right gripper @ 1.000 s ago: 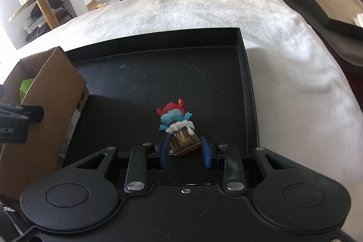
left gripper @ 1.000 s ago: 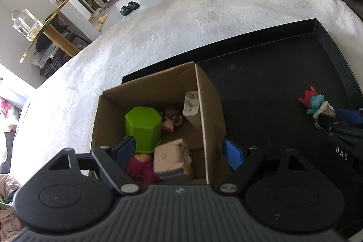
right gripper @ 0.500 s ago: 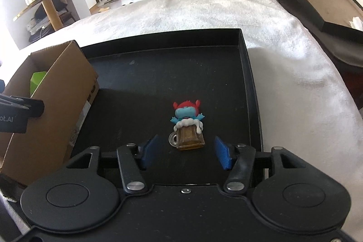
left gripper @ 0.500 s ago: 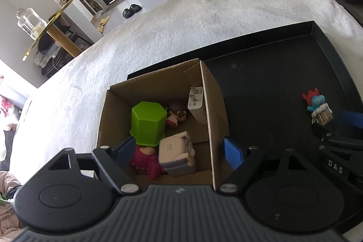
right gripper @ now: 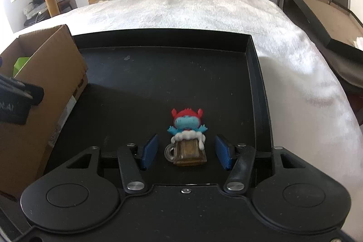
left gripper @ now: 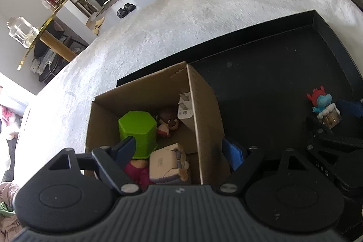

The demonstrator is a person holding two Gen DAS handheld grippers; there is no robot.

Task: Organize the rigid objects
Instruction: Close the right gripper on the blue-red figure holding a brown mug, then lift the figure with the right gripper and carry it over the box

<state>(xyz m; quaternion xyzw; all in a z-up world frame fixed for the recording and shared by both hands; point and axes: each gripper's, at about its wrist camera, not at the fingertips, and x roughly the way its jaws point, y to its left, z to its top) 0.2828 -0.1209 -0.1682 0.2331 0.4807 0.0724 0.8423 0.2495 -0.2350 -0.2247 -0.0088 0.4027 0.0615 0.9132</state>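
Green cup [left gripper: 138, 130] clearest from left

Green pot [left gripper: 138, 131], red-blue figurine [right gripper: 187, 136], black tray [right gripper: 254, 65]

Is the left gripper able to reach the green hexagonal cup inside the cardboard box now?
Probably yes. The cardboard box is open on top, the left gripper hangs over it with jaws wide, and the green hexagonal cup lies uncovered beneath.

Probably a home: white bedspread [right gripper: 204, 13], slippers [left gripper: 126, 10] by window.
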